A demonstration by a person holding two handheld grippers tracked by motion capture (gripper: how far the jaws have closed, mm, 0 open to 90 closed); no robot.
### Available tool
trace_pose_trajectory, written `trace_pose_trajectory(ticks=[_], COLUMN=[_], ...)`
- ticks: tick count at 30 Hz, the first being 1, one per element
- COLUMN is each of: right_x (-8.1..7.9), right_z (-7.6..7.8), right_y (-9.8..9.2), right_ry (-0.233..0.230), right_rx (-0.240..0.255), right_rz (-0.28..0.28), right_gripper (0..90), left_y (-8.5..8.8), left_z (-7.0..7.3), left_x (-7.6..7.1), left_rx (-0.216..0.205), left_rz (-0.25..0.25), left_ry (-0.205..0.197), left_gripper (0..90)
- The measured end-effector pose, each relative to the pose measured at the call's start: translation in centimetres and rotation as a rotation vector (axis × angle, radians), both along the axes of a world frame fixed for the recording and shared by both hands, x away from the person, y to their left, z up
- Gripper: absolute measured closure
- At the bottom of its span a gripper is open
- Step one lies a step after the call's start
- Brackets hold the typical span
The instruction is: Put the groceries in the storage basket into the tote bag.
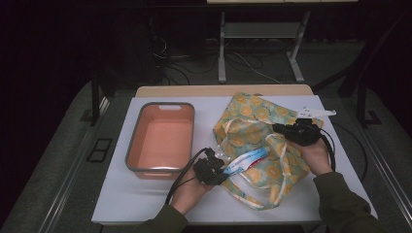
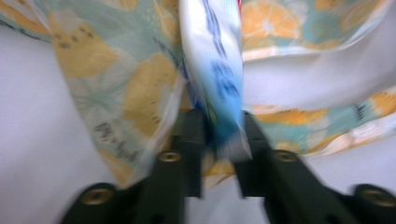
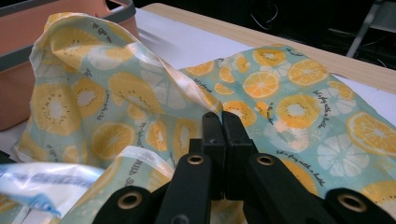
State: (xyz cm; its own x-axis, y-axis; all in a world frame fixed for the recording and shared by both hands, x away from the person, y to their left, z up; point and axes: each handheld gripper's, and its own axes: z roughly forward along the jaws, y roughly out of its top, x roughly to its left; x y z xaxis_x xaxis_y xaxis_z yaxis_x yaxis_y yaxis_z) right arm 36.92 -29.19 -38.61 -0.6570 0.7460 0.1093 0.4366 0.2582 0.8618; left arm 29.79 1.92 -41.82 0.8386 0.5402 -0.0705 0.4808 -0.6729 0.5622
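Observation:
A cloth bag [image 1: 252, 121] printed with orange and kiwi slices lies on the white table [image 1: 145, 199], right of centre. My left gripper [image 1: 221, 170] is at the bag's near left edge, shut on a white and blue packet [image 1: 245, 161] that points toward the bag. In the left gripper view the packet [image 2: 219, 70] is pinched between the two black jaws of the left gripper [image 2: 222, 123], with the bag [image 2: 116, 70] behind it. My right gripper [image 1: 279, 128] is shut on the bag's cloth [image 3: 289, 102] and lifts a fold; its jaws [image 3: 223, 121] meet with no gap.
An orange bin [image 1: 160, 108] with a grey rim stands at the table's left. The bag's strap [image 1: 243, 191] loops toward the near edge. A white tag [image 1: 316, 112] lies by the bag's far right corner. Cables and table legs are beyond the far edge.

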Motion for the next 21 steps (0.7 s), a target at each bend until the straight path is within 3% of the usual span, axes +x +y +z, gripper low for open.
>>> trace_pose_trajectory(ticks=[2,8,13,21], right_x=[0.0,0.0,0.0,-0.1], right_z=[0.0,0.0,0.0,0.1], right_y=[0.1,0.1,0.1,0.1], right_ry=[-0.002,-0.002,-0.004,-0.009], right_rx=[-0.003,-0.003,-0.003,0.009], right_rz=[0.003,0.003,0.002,0.014], right_gripper=[89.5,89.5,89.5,89.5], left_y=[-0.3,-2.6,-4.5,-6.6], left_z=[0.0,0.3,0.6,0.6], left_x=[0.3,1.2,2.5,4.9], left_rx=[-0.029,-0.003,-0.024,-0.06], left_rz=[0.0,-0.001,-0.001,0.038], left_ry=[0.018,-0.004,-0.011,-0.009], left_gripper=[89.5,89.7,89.7,89.6])
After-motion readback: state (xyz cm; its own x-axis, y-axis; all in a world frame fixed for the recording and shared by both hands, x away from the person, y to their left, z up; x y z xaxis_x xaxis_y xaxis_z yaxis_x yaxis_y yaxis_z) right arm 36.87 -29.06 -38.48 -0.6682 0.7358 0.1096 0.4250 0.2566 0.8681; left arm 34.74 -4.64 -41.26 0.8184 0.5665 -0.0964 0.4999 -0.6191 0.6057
